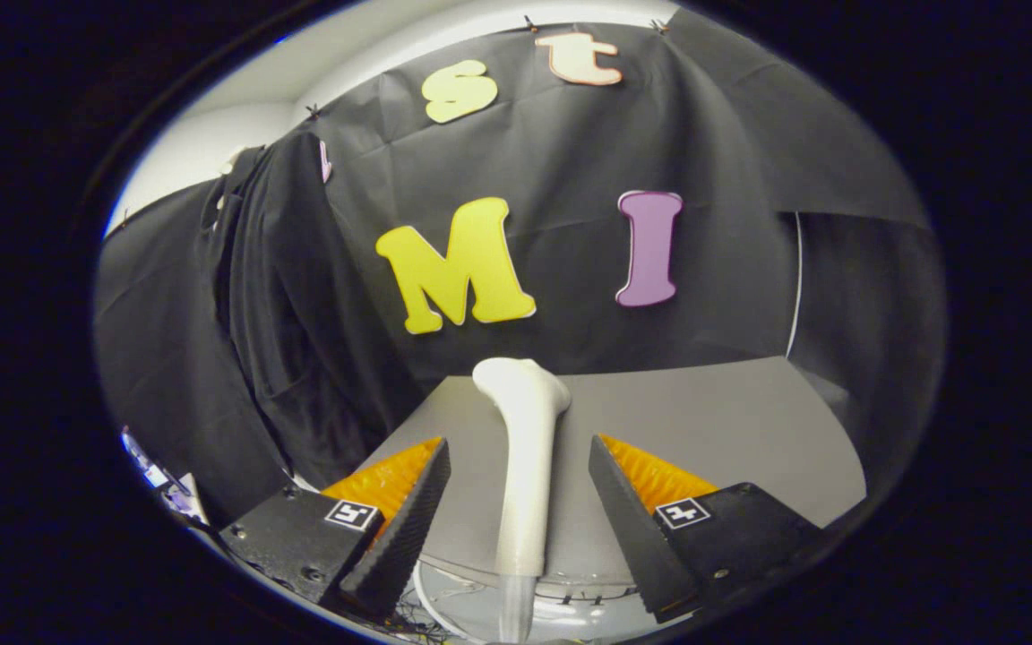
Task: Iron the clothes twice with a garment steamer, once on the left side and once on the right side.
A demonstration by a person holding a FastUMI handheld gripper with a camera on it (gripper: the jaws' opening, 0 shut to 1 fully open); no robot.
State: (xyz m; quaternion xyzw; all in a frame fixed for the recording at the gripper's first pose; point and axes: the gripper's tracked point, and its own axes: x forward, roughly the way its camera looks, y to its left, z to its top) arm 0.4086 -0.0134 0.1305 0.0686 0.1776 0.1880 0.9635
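The gripper (518, 488) has its fingers (408, 515) spread wide, touching nothing. The white garment steamer (523, 448) stands upright between them on the grey surface (731, 421). A black garment (279, 313) hangs beyond, off to the left.

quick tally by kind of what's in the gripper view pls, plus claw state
Garment steamer, white, standing between the fingers: 1
Dark garment hanging on the booth wall, beyond the fingers: 1
Grey table: 1
Claw, open, fingers either side of the steamer, not touching it: 1
Total: 4
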